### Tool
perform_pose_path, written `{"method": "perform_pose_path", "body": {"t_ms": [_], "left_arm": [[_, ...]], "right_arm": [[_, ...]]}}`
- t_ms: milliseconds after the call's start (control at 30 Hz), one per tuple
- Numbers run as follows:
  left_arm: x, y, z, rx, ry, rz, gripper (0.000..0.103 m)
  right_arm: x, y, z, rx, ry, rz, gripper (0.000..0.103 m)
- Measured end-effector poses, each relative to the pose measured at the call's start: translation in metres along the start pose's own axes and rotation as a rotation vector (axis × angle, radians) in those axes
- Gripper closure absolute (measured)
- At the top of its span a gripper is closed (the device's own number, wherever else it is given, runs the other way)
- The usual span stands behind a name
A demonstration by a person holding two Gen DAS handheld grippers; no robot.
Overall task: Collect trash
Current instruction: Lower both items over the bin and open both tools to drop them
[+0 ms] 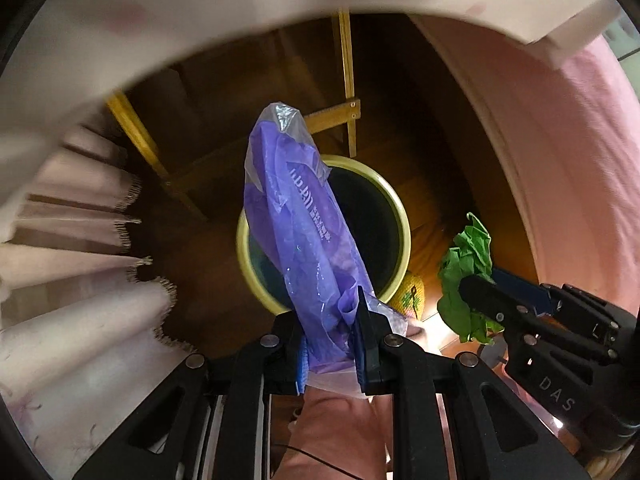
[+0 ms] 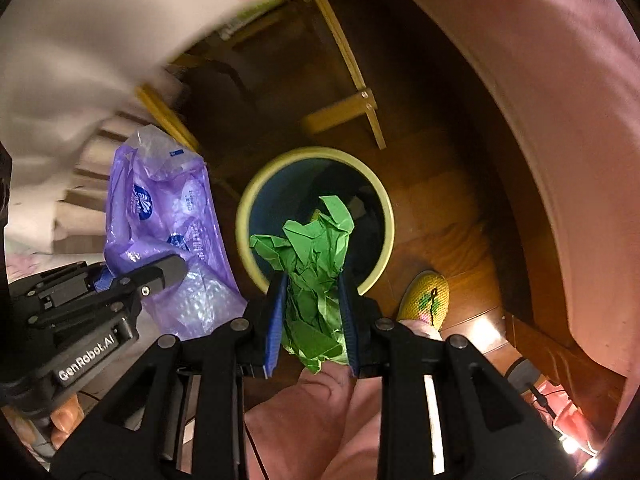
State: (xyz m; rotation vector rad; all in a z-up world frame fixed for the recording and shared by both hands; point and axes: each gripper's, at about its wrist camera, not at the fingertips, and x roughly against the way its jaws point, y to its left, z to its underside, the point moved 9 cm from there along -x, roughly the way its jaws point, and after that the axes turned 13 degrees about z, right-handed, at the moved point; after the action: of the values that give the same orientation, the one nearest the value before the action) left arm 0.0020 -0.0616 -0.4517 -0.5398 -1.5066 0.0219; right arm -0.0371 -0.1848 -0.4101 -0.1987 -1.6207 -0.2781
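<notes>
You are working over a dark brown wooden floor (image 2: 448,200), with a pale wooden chair frame (image 2: 356,92) toward twelve o'clock and a pink bedspread (image 1: 580,168) curving round at three o'clock. At the centre of both wrist views stands the round waste bin with a cream rim and dark blue inside (image 2: 382,204), seen from above, mouth open. Your left gripper (image 1: 330,328) is clamped tight on a crumpled purple plastic bag with white print (image 1: 304,216), which hangs over the bin's mouth in the left view. Your right gripper (image 2: 314,300) is clenched on a wad of crumpled green paper (image 2: 316,248), and that too hangs above the bin's opening. Seen from the left, the green wad sits at four o'clock of the bin. A foot in a yellow knitted slipper (image 2: 426,296) stands just beside the bin at five o'clock. Both pieces look picked up and brought to the bin, so gathering seems done for these two; neither is dropped yet, so what remains is letting each fall inside
</notes>
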Motion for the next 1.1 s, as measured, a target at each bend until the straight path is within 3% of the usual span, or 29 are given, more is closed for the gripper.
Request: {"method": "perform_pose_path", "body": {"t_ms": [267,367,533,933,1033,1100], "left_arm": [[-0.076,0.017,-0.026,0.009,0.04,0.001,0.073],[-0.092,0.025,-0.029,0.007,0.053,0.002,0.058],[-0.102,0.046,-0.029,0.003,0.046,-0.026,0.023],[-0.065,0.096,-0.031,0.109,-0.046,-0.117,0.019],[-0.053,0.104,-0.028,0.145,-0.058,-0.125,0.019],[-0.042,0.105,-0.028,0.165,-0.071,-0.127,0.019]], "right_arm": [[-0.067,-0.013,-0.014,-0.021,0.018,0.003,0.08],[-0.089,-0.016,-0.019,-0.027,0.025,0.003,0.08],[-0.11,-0.01,-0.02,-0.038,0.034,-0.003,0.08],[-0.126,0.014,-0.027,-0.009,0.039,-0.021,0.078],[-0.12,0.019,-0.032,-0.005,0.033,-0.034,0.073],[-0.112,0.023,-0.036,0.0,0.025,-0.045,0.059]]}}
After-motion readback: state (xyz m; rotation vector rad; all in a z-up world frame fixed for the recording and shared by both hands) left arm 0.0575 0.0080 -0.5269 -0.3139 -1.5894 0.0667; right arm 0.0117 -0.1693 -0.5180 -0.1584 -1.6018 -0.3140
